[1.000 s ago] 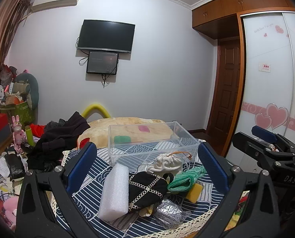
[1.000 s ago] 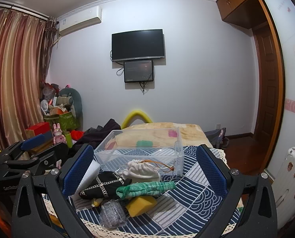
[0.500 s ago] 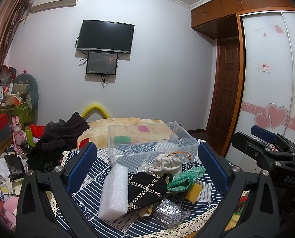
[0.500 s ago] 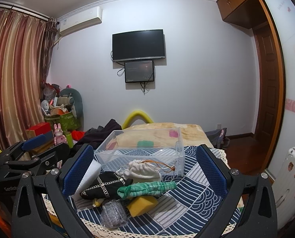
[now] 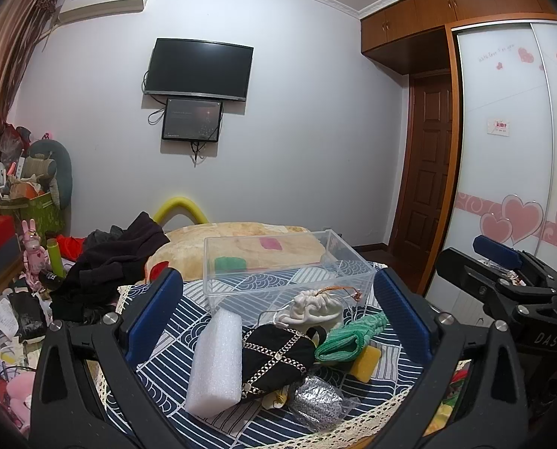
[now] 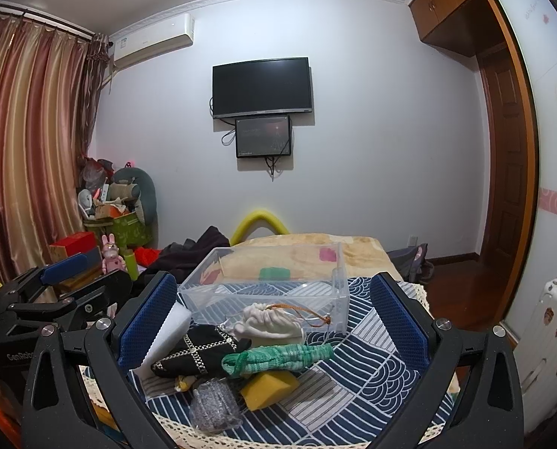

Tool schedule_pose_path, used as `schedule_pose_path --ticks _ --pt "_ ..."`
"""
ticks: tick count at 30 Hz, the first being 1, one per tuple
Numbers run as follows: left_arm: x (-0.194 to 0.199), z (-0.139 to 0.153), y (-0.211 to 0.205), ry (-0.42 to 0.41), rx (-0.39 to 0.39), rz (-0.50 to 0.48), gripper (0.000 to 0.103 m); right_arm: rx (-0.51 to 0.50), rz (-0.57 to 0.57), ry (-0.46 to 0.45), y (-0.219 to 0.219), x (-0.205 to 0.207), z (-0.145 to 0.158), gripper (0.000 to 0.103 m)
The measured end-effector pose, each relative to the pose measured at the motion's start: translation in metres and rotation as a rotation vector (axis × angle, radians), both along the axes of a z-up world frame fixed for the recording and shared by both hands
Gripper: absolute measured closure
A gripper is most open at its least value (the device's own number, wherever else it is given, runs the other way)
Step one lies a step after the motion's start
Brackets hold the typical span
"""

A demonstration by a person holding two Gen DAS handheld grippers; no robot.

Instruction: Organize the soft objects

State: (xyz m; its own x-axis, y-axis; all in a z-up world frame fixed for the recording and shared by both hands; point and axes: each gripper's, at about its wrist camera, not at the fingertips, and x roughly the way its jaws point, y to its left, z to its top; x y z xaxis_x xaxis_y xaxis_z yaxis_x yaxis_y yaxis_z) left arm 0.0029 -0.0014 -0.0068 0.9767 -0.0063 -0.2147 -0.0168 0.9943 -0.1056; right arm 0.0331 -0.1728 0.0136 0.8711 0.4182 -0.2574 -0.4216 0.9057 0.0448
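- grippers both up off the table, level, pointed across it at the far wall with the tv [image 5: 200, 69], side by side so each one catches the other at the edge of its own view
- left gripper [image 5: 278, 314] has its blue pads spread wide, nothing between them, it hangs in the air over the near edge of the table and frames the whole pile of soft stuff
- right gripper [image 6: 274, 318] same deal, jaws wide apart and empty, hovering over the near side of the patterned tablecloth [image 6: 372, 351]
- clear plastic bin [image 5: 286, 265] sits further back on the cloth, looks like only a green patch and a pink patch show through it, can't tell if those are inside or on the blanket behind
- soft things are bunched up just in front of the bin: white foam block [image 5: 215, 363] on the left, black pouch with gold trim [image 5: 274, 355] touching it, white drawstring bag [image 5: 316, 307] right up by the bin wall
- green knitted piece [image 5: 347, 336] lies over a yellow sponge [image 5: 366, 363], and a silvery scrubber in a clear wrapper [image 5: 316, 400] is nearest the lace edge
- no hand showing in either view, just the gripper frames
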Motion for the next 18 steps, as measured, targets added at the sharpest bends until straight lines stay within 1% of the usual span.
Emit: schedule_pose_path --ticks 8,11,13,15,18 --pt "0.004 -0.006 0.007 0.022 0.015 0.015 0.0 -0.007 -0.026 0.007 -0.003 0.007 -0.008 0.0" --pt "0.014 -0.015 0.017 0.061 0.012 0.032 0.0 -0.019 -0.043 0.041 -0.007 0.016 -0.018 0.0" --pt "0.022 -0.024 0.024 0.097 -0.001 0.044 0.0 -0.025 -0.044 0.07 -0.009 0.022 -0.026 0.003" --pt "0.03 -0.034 0.029 0.136 -0.017 0.049 0.0 -0.041 -0.039 0.107 -0.008 0.028 -0.035 0.009" --pt "0.04 -0.047 0.035 0.18 -0.016 0.057 0.0 -0.063 -0.026 0.145 -0.006 0.034 -0.045 0.012"
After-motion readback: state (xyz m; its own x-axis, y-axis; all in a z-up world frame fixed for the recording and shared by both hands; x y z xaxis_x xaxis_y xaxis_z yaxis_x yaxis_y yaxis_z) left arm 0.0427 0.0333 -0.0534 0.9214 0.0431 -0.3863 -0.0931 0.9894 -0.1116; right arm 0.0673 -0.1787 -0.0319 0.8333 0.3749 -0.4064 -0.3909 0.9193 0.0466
